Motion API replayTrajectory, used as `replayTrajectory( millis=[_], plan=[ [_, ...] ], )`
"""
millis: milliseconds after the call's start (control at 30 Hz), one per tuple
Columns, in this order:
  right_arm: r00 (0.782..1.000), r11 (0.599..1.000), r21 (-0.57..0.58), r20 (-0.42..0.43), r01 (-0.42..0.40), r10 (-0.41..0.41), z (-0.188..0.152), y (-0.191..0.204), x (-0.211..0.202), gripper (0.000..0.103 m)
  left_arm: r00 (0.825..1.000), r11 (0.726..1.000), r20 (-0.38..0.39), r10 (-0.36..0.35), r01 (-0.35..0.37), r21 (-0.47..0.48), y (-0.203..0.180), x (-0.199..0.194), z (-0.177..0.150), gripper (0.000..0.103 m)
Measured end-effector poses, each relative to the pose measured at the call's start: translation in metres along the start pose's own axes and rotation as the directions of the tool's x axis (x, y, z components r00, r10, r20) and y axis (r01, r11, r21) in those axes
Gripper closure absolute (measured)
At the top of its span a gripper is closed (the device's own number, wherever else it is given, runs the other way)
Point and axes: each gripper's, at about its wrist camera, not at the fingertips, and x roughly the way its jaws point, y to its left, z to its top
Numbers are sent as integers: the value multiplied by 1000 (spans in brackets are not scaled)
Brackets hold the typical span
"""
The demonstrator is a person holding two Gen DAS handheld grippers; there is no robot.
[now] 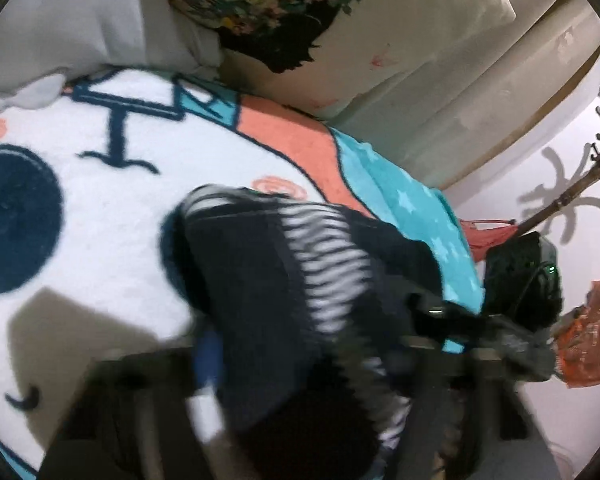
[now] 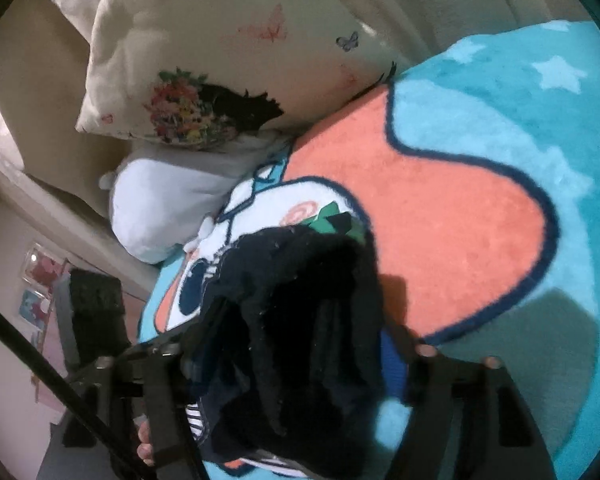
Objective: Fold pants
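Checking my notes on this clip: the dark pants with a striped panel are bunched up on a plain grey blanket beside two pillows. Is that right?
Not quite. The left wrist view shows the pants on a colourful cartoon blanket in white, coral and teal, not plain grey. The pillows are there.

left gripper (image 1: 300, 380) angled down, jaws clamped, right gripper (image 2: 300, 368) likewise clamped
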Motion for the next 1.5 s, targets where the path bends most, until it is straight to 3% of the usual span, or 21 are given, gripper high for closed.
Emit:
replayTrajectory(
  millis=[33,100,333,500,600,667,733,800,933,1000,1133,1233,1333,1500],
  plan=[
    [1000,1000,0,2,-1,1,0,1,-2,62,1000,1000,4,-7,7,2,-1,-3,0,69],
    [1000,1000,-4,17,-16,16,-1,5,-9,67,1000,1000,23,13,-13,23,-6,-12,1,80],
    [996,994,-78,44,-72,75,10,49,-10,69,994,998,96,52,-54,14,2,-43,24,81],
    [994,991,-77,21,-107,108,19,67,24,69,976,986,144,164,-163,-14,24,-60,41,81],
    [998,995,-81,2,-62,62,19,64,49,65,948,958,133,288,-287,-24,41,-51,43,81],
    [1000,997,-81,3,12,-12,17,58,59,58,937,946,126,324,-324,-26,49,-49,41,80],
    [1000,998,-52,-1,20,-20,17,52,60,50,944,953,129,304,-301,-44,52,-57,37,78],
    [1000,1000,-26,22,5,-4,18,49,48,48,943,956,160,293,-289,-48,48,-71,32,68],
    [986,997,-68,166,45,-33,23,62,8,47,919,950,253,303,-312,-7,24,-98,16,61],
    [981,997,-77,193,-8,23,25,70,-3,47,919,951,264,292,-307,18,13,-96,9,59],
    [980,986,-68,116,-155,162,28,79,12,47,934,951,221,282,-302,63,2,-74,-7,56],
    [989,992,-27,85,-120,122,28,69,34,47,935,942,158,318,-330,56,10,-47,-16,56],
    [996,999,28,81,-29,26,27,54,49,49,932,941,170,319,-333,59,12,-43,-19,52],
    [991,1000,-1,134,2,-2,25,56,32,46,927,937,195,320,-340,79,3,-58,-19,49]
  ],
)
